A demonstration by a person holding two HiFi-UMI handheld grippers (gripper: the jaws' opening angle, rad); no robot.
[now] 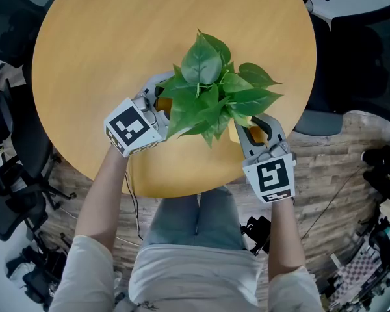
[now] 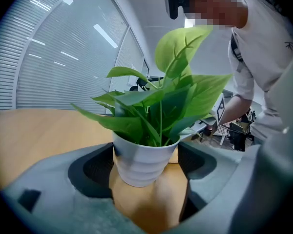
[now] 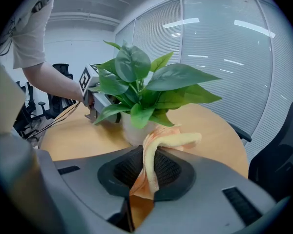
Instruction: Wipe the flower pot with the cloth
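A leafy green plant stands in a white ribbed flower pot near the front of the round wooden table. In the head view the leaves hide the pot. My left gripper is open, its jaws on either side of the pot with the rim close to both pads. From the head view it reaches in from the left. My right gripper is shut on an orange and yellow cloth. The cloth's free end hangs against the pot's side. This gripper sits at the plant's right.
Dark office chairs stand round the table, one at the left and one at the back right. The table's near edge is just behind both grippers. Cables and gear lie on the wooden floor.
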